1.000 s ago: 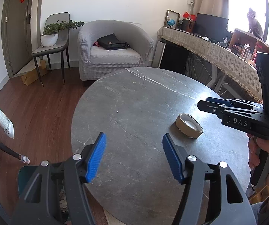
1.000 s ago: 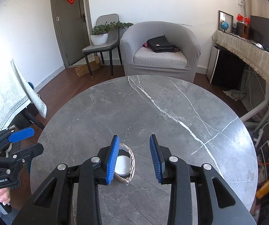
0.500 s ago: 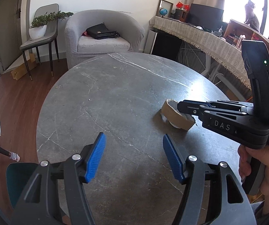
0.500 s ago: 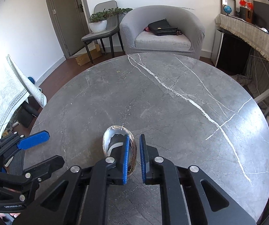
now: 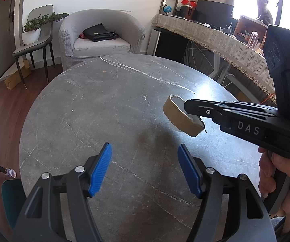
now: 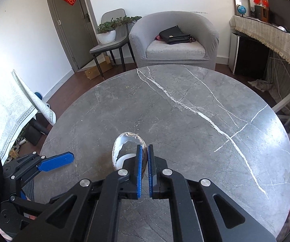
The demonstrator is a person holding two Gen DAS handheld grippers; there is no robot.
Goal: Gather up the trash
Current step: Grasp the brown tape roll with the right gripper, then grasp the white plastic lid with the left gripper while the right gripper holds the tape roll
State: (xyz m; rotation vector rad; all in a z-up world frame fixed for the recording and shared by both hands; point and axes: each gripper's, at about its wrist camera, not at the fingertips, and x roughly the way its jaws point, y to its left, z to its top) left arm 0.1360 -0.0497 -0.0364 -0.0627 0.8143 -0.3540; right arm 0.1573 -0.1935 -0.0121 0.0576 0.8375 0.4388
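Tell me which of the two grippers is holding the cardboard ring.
The right gripper: its blue pads are pinched on the cardboard ring's wall. The left gripper is wide open with nothing between its pads.

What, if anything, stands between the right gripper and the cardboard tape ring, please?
Nothing does: the right gripper is already shut on the wall of the cardboard tape ring, which hangs tilted above the grey table. The open left gripper stays apart.

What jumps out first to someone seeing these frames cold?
The right tongs, shut on the rim of a torn brown cardboard ring with a white lining, holding it above the round grey marble table. Next, the left tongs, wide open with blue pads, hanging empty over the table's near edge. Behind stands a grey tub armchair with a black bag on it.
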